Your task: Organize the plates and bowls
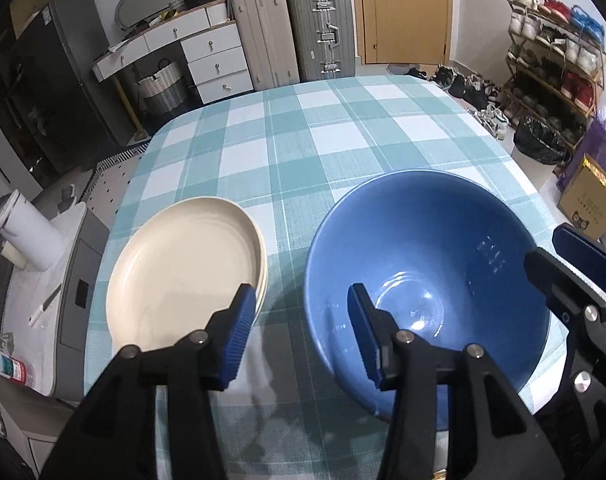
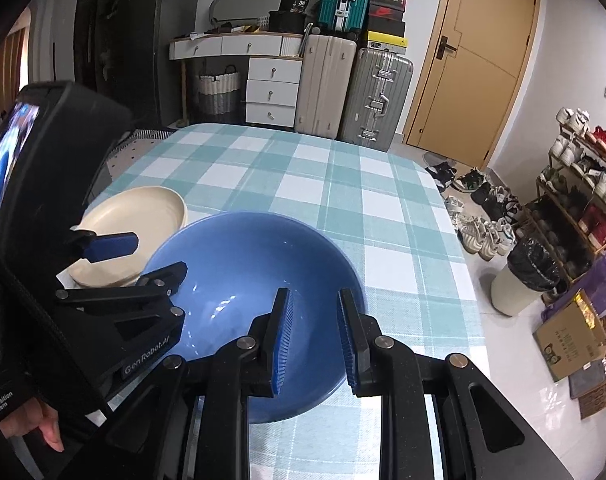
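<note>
Left claw [image 1: 299, 332] spread wide above table, right claw [image 2: 315, 336] parted over blue bowl [image 2: 239, 264], near rim hidden, cream plate [image 1: 183, 272] beside

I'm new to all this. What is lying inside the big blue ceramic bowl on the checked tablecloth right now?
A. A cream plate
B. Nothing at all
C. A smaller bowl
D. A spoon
B: the big blue ceramic bowl shows only its bare glazed inside in both wrist views, while the round cream plate sits beside it on the checked tablecloth.
</note>
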A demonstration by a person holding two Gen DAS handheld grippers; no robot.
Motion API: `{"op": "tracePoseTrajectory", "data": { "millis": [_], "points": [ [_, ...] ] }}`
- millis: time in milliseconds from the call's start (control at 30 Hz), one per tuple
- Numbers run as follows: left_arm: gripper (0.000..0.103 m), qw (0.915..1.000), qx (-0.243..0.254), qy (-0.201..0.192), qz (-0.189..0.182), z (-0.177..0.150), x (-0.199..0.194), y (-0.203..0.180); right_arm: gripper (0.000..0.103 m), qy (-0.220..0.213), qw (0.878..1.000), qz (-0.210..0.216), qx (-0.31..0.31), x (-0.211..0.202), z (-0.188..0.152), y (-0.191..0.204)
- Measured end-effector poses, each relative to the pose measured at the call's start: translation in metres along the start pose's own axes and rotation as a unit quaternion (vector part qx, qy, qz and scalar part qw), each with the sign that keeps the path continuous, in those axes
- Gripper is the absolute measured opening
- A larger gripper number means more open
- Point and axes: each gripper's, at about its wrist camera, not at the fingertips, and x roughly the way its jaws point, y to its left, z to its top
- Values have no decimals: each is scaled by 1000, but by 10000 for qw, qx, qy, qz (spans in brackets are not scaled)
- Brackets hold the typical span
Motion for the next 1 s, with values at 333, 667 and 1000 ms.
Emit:
{"op": "tracePoseTrajectory", "data": {
  "millis": [333, 667, 1000],
  "points": [
    [50, 9989, -31, -461, -121, -6, -37, 9, 35, -510, 9966, 541, 342, -28, 6, 3],
    [82, 9917, -297, -1250, -43, -20, -60, 25, 53, -901, 9891, 811, 838, -28, 3, -9],
    [103, 9816, -836, -1686, -307, -46, -57, 48, 91, -1440, 9811, 802, 1010, -35, -21, -16]
  ]
}}
